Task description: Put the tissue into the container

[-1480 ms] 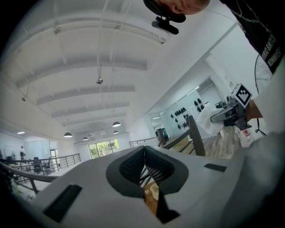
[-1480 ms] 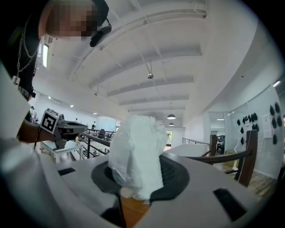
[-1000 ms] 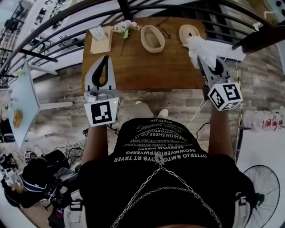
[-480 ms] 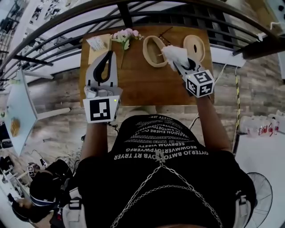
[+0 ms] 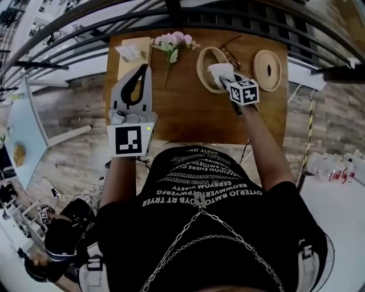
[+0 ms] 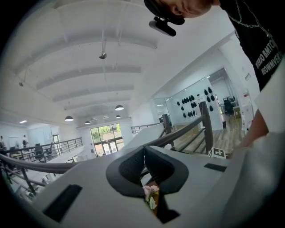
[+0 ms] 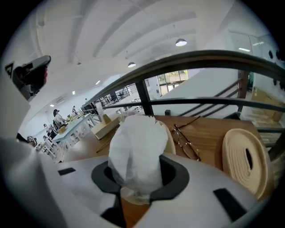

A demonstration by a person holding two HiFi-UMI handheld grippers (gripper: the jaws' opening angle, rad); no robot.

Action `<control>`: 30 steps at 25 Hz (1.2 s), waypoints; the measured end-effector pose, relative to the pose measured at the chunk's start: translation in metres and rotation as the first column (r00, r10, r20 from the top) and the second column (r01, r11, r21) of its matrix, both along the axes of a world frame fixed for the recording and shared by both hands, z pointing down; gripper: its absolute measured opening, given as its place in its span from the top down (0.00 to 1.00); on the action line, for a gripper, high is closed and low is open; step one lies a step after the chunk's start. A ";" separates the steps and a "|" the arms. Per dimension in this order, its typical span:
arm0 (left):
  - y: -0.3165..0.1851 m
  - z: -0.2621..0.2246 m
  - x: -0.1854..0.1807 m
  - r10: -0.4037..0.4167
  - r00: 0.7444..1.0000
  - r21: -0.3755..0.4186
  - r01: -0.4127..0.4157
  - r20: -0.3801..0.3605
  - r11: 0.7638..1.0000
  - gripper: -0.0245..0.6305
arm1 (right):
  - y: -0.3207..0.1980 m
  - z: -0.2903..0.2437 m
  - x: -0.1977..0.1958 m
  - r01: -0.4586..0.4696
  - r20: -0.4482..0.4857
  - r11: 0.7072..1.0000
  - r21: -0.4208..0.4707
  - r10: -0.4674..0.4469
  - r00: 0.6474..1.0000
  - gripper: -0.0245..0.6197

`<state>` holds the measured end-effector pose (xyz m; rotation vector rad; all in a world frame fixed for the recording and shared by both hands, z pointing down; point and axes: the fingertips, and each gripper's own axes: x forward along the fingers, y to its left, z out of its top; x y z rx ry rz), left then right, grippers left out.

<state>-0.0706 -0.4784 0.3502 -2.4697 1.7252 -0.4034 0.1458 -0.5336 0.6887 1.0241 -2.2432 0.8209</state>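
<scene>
A crumpled white tissue is pinched in my right gripper, whose jaws are shut on its lower part. In the head view the tissue hangs over the right rim of the open oval woven container on the wooden table. In the right gripper view only a strip of the container's rim shows behind the tissue. My left gripper hovers over the table's left part, jaws shut with nothing in them.
The container's oval slotted lid lies to the right. Glasses lie between the two. Pink flowers and a flat wooden box sit at the back left. A dark railing runs behind the table.
My right gripper has carried the tissue leftward from the table's right edge, past the lid, to the oval container. The left gripper has barely moved.
</scene>
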 end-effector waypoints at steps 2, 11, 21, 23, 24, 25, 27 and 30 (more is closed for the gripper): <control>-0.006 0.006 -0.002 0.001 1.000 -0.010 -0.001 0.000 1.000 0.92 | -0.007 0.021 0.001 -0.013 -0.013 0.999 -0.043 0.012 1.000 0.75; -0.020 0.026 0.006 0.038 0.999 -0.059 -0.038 -0.008 0.998 0.92 | -0.012 0.039 -0.003 0.042 -0.077 0.993 -0.108 -0.051 0.996 0.68; -0.016 0.033 0.016 0.057 0.998 -0.075 -0.058 -0.018 0.995 0.92 | -0.004 0.023 -0.005 0.109 -0.102 0.990 -0.094 -0.118 0.988 0.47; -0.013 0.033 0.014 0.046 0.999 -0.079 -0.048 -0.027 0.996 0.92 | -0.003 0.020 -0.002 0.104 -0.084 0.990 -0.094 -0.112 0.990 0.46; -0.012 0.033 0.013 0.043 0.999 -0.077 -0.046 -0.030 0.996 0.92 | -0.002 0.019 -0.001 0.101 -0.071 0.990 -0.095 -0.108 0.992 0.46; -0.011 0.033 0.012 0.043 0.999 -0.074 -0.045 -0.030 0.996 0.92 | -0.001 0.018 0.000 0.096 -0.057 0.991 -0.097 -0.102 0.993 0.46; -0.009 0.034 0.012 0.042 0.999 -0.074 -0.044 -0.023 0.996 0.92 | 0.001 0.015 0.002 0.089 -0.044 0.992 -0.094 -0.093 0.995 0.46; -0.006 0.035 0.014 0.043 0.999 -0.074 -0.045 -0.022 0.996 0.92 | 0.001 0.007 0.006 0.083 -0.061 0.994 -0.072 -0.088 0.994 0.45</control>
